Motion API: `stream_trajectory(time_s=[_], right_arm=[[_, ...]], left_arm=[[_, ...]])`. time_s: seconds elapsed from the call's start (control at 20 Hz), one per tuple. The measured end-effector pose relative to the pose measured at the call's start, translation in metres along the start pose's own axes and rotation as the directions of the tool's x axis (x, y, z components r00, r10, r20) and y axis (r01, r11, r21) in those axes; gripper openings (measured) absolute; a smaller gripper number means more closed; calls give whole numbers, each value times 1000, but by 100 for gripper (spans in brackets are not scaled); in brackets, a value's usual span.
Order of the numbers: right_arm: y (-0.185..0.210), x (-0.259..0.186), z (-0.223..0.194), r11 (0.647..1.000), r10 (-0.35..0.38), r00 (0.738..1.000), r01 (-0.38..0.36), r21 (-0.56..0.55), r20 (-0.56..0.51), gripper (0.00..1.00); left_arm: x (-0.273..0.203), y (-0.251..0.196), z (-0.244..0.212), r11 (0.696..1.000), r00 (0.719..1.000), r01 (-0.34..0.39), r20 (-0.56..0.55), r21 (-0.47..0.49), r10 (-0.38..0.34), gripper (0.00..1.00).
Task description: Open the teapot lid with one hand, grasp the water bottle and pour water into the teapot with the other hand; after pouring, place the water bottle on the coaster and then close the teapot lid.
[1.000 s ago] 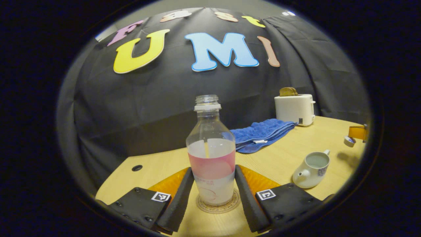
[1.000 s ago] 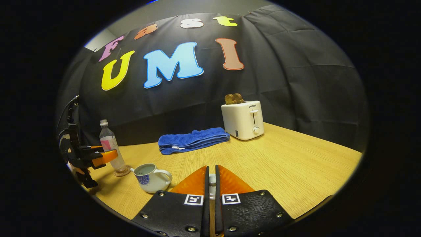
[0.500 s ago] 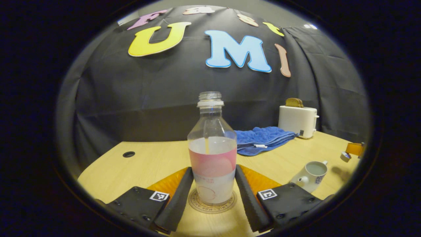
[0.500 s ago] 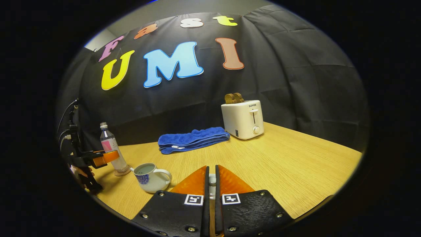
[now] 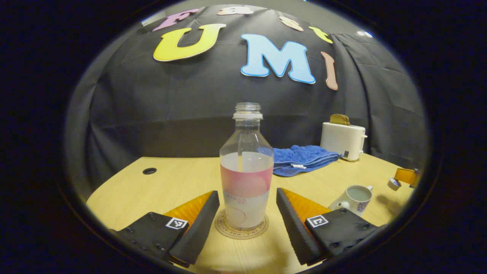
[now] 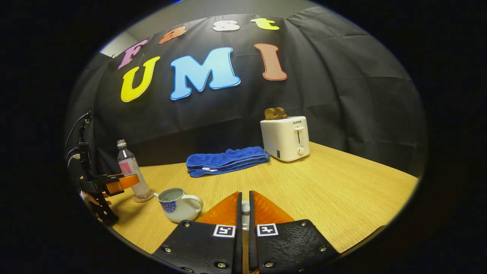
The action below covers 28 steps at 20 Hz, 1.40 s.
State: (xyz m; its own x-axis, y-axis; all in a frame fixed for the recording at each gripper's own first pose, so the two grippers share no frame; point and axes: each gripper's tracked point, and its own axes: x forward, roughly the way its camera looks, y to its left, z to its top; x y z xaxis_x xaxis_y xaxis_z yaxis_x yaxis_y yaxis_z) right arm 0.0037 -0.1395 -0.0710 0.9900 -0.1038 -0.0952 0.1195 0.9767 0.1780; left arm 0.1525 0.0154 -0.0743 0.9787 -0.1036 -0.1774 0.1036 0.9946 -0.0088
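Left tool (image 5: pixel 247 224): open, its fingers (image 5: pixel 198 224) apart from the bottle on either side.
Water bottle (image 5: pixel 246 179): upright on the coaster (image 5: pixel 241 230), uncapped, about half full.
Teapot (image 6: pixel 177 203): lidless on the surface (image 6: pixel 323 190), at 3 o'clock of the bottle in the left gripper view.
Right tool (image 6: pixel 245 207): fingers nearly closed on a small white piece, likely the lid (image 6: pixel 245 208).
Towel (image 6: pixel 226 161), toaster (image 6: pixel 286 137): toward 12 o'clock, by the wall.
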Motion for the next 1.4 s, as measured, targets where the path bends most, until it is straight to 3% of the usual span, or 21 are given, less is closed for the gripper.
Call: stream_trajectory(time_s=[0.6,0.95,1.4], right_arm=[[92,18,33,983,165,986,-163,-88,14,6],[138,38,29,965,232,972,-234,-115,-29,6],[146,54,0,963,231,967,-244,-116,-111,6]], left_arm=[[-78,9,10,998,999,-28,40,-62,31,100],[-108,24,9,997,996,-68,51,-30,70,100],[-122,32,18,996,993,-85,84,-38,88,100]])
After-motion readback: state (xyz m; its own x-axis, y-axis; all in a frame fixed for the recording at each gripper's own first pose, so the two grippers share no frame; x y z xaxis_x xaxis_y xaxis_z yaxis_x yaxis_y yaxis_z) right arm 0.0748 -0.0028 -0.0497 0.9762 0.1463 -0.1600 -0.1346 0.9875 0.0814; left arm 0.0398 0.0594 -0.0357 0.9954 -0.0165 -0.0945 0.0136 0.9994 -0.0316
